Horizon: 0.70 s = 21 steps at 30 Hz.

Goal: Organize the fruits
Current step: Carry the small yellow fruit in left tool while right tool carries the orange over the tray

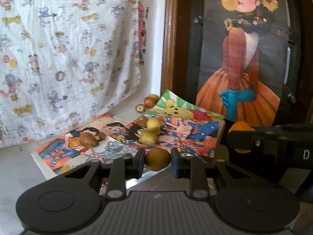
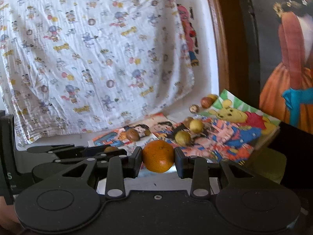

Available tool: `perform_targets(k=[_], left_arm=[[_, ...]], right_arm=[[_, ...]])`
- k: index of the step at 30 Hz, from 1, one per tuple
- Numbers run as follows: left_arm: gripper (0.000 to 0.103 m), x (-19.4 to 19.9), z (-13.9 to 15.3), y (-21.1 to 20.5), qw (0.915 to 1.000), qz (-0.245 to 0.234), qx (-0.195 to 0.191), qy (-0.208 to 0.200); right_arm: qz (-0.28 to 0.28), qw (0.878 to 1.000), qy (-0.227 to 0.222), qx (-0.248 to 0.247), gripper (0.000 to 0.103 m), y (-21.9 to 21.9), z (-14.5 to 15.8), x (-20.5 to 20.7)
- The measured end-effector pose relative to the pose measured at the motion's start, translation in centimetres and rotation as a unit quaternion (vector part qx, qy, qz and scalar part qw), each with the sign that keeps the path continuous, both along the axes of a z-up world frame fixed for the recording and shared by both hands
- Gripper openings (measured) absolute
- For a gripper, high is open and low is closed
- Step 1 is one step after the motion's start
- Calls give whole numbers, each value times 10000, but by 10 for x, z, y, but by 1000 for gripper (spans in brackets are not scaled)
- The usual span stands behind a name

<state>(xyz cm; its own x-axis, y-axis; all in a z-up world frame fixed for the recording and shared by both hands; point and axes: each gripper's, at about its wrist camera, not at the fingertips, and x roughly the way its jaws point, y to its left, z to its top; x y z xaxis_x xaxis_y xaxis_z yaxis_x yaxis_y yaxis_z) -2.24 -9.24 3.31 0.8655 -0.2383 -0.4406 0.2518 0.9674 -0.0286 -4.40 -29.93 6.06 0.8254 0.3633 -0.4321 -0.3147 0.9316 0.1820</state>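
The left tool point(image 1: 158, 159) grips a brownish-green fruit point(image 1: 157, 159); the right tool point(image 2: 158, 156) grips an orange point(image 2: 158, 156).

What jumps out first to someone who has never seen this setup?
Each black tool grips a fruit: the right tool pinches a bright orange, the left tool a dull brownish-green fruit. Behind them, more small fruits lie scattered over colourful cartoon pictures, under a cartoon-printed cloth.

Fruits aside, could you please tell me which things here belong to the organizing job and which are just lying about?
Job:
orange in right hand-held gripper
brown fruit in left hand-held gripper
yellow fruits

Lying about:
cartoon cloth
picture books
girl poster
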Motion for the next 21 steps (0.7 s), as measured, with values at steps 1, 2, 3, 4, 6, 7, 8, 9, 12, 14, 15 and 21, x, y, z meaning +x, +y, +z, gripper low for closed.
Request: perform_targets(k=[1, 2, 3, 4, 6, 7, 8, 9, 12, 14, 15, 21], left_arm=[[30, 0, -1, -1, 10000, -22, -2, 18], [30, 0, -2, -3, 10000, -36, -4, 37], [30, 1, -4, -3, 10000, -42, -4, 54], [30, 2, -6, -3, 10000, -45, -13, 84], [30, 5, -10, -3, 9999, -44, -23, 149], [30, 7, -12, -3, 9998, -43, -24, 188], [30, 9, -14, -2, 9997, -40, -28, 223], [30, 11, -16, -2, 9996, -35, -31, 268], [30, 20, -23, 1, 9992, -11, -40, 391], [30, 25, -28, 3, 9989, 12, -52, 467], [30, 30, -31, 4, 9987, 28, -54, 512], [30, 52, -49, 10, 9966, 132, -75, 809]], right_arm=[[-29, 10000, 45, 10, 37, -2, -3, -1], [-45, 10000, 77, 13, 37, -4, -6, -2], [-68, 9999, 117, 20, 37, -5, -8, -2], [-81, 9999, 148, 23, 37, -5, -10, -1], [-100, 9997, 217, 25, 37, -6, -15, 2], [-101, 9996, 254, 24, 37, -6, -16, 4], [-97, 9995, 290, 24, 37, -6, -18, 6], [-89, 9994, 319, 17, 37, -5, -20, 9], [-65, 9991, 424, 6, 37, -4, -25, 20], [-41, 9987, 511, -10, 37, -1, -30, 29], [-33, 9985, 551, -14, 37, 0, -32, 32], [0, 9968, 802, -37, 37, 4, -48, 57]])
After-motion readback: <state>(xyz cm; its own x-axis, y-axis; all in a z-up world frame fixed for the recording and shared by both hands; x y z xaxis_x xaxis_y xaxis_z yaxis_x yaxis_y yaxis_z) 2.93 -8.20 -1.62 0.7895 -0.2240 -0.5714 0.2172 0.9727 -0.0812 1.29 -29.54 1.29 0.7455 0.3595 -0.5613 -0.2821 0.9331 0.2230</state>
